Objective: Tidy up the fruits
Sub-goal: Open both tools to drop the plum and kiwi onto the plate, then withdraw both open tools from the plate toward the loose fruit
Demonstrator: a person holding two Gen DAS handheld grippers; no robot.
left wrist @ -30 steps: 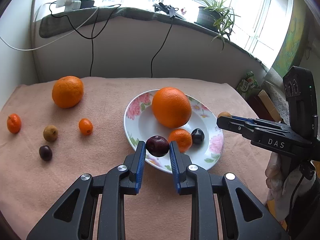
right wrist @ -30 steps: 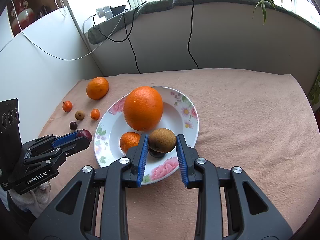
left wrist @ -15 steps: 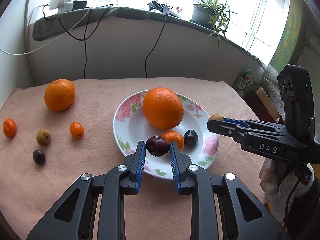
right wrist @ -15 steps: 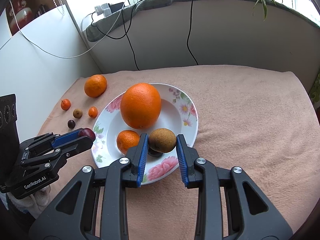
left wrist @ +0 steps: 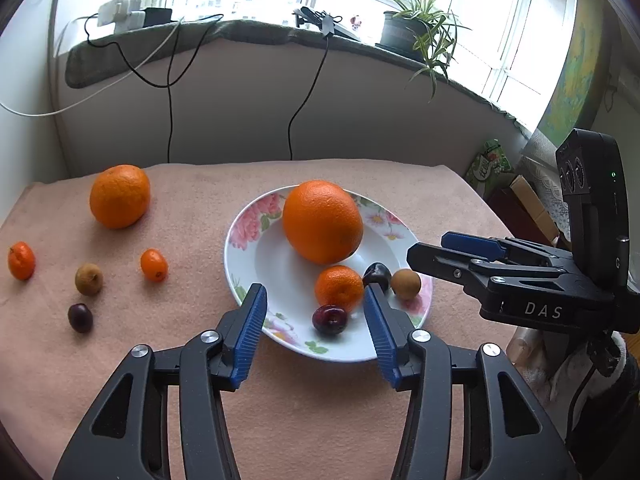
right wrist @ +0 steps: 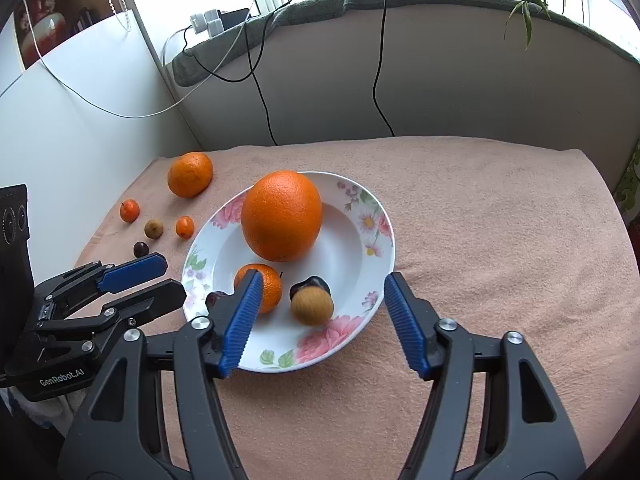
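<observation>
Plum and brown fruit on plate (between each spread claw's tips).

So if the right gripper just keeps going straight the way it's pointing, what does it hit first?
Probably the brown fruit on the floral plate, right ahead between the open jaws of the right gripper; depth is uncertain.

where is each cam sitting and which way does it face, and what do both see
Left wrist: rides the left gripper, looking forward and down at the plate; its own open fingers frame a dark plum, with the right gripper entering from the right.
Right wrist: rides the right gripper, looking down at the same plate; its open fingers flank a brown fruit, with the left gripper at lower left.
Shared: plate, large orange, and loose fruits on the pink cloth.
</observation>
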